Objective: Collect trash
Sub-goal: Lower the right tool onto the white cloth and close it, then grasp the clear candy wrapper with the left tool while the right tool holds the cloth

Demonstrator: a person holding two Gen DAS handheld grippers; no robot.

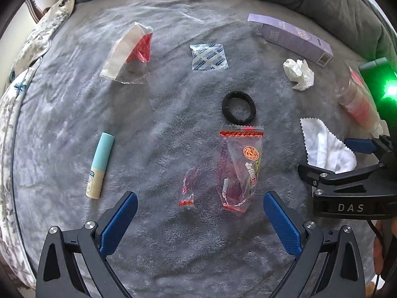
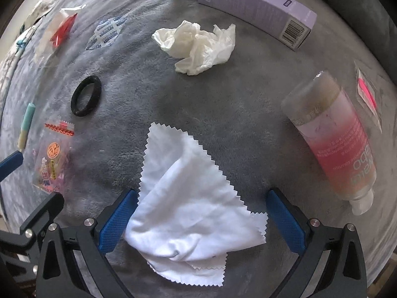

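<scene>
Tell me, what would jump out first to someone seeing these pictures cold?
Probably the scatter of small things on a grey fleece blanket: a white cloth with zigzag edges lying between the open right gripper, and a crumpled tissue farther back beside a purple box. The open left gripper hangs over a clear torn wrapper with red print, just below a black hair tie.

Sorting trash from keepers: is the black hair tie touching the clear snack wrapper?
Cannot tell. In the left wrist view the hair tie meets the wrapper's top edge with no clear gap; the right wrist view hints at separation.
</scene>
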